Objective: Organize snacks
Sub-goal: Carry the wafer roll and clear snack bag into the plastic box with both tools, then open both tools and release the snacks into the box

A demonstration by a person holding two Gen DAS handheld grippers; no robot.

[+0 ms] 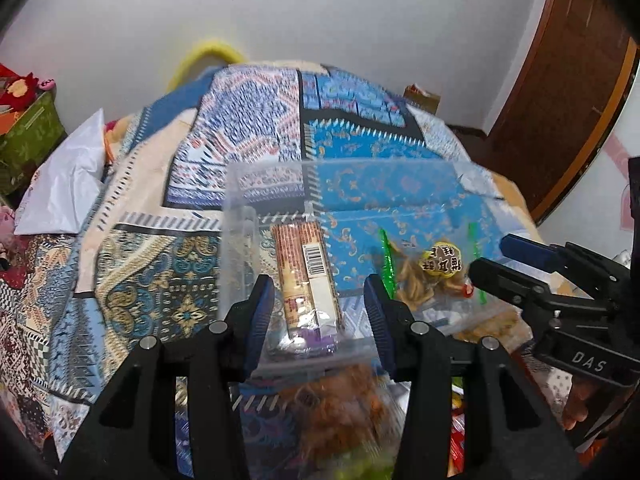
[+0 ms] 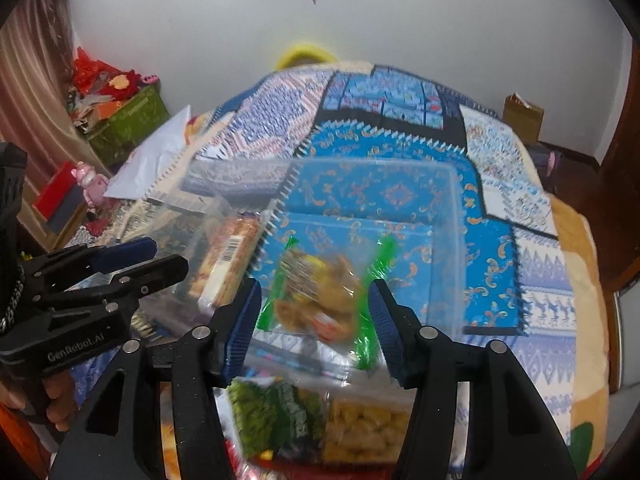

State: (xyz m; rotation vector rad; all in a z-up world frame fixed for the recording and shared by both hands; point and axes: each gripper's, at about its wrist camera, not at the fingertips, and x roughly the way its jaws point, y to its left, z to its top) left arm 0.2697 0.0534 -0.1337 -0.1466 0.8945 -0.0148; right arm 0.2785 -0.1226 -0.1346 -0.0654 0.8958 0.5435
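A clear plastic bin (image 1: 240, 184) (image 2: 452, 200) sits on a patterned bedspread. Inside lie a long brown biscuit pack with a barcode (image 1: 308, 276) (image 2: 228, 264) and a clear bag with green edges holding brown snacks (image 1: 424, 272) (image 2: 320, 292). My left gripper (image 1: 320, 312) is open and empty, its jaws either side of the biscuit pack's near end. My right gripper (image 2: 316, 320) is open and empty, its jaws either side of the green-edged bag; it also shows in the left wrist view (image 1: 532, 264). The left gripper shows in the right wrist view (image 2: 156, 256).
More snack bags lie in front of the bin: brown snacks (image 1: 336, 404), a green pack (image 2: 260, 412) and yellow puffs (image 2: 368, 428). A white bag (image 1: 64, 188) and green box (image 1: 28, 132) lie left. A wall is behind the bed, a wooden door (image 1: 560, 92) right.
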